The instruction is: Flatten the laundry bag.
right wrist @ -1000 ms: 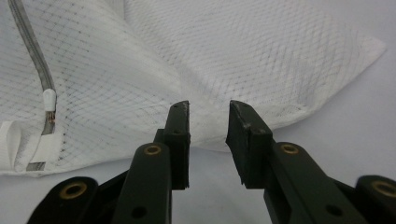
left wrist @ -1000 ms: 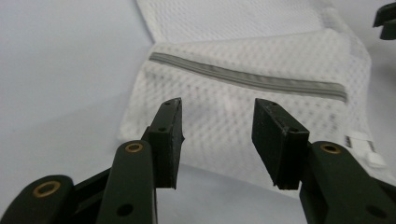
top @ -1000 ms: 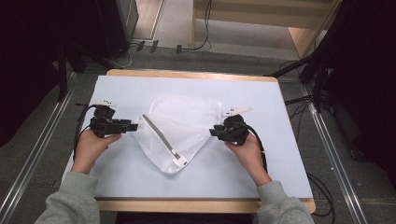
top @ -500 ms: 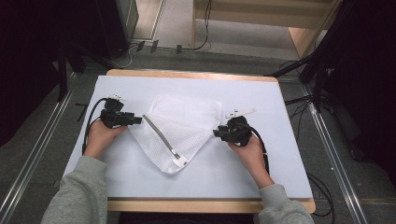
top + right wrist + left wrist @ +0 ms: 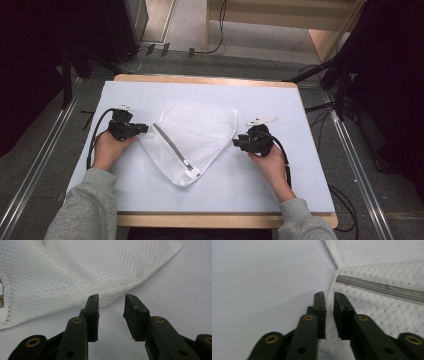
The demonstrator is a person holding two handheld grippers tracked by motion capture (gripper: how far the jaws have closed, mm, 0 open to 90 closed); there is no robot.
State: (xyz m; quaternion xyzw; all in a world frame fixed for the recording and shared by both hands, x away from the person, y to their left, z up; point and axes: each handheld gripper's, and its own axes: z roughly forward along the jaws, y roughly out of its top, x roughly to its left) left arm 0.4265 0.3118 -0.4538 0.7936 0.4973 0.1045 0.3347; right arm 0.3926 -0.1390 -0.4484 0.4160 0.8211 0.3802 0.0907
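Mesh bag: a white mesh laundry bag [image 5: 192,140] with a grey zipper [image 5: 170,146] lies folded on the pale blue table cover [image 5: 310,150], between your two tongs.
Left tongs: your left gripper [image 5: 329,302] sits at the bag's left corner, just below the zipper's near end. Its jaws have just been closing and now stand nearly together, with a narrow slit left between them. The corner's edge runs into that slit; you cannot tell from the left gripper view whether the pads already press on the cloth.
Right tongs: your right gripper [image 5: 111,303] points at the bag's right-hand hem, just short of it. Its jaws have been opening and stand apart, with bare table cover between them, no cloth.
Zipper: it runs slantwise from your left tongs away toward the bag's lower point, ending at a white pull tab [image 5: 192,173], well apart from your right tongs.
Hands: your left hand [image 5: 110,150] and right hand [image 5: 270,162] rest low on the cover behind the tongs.
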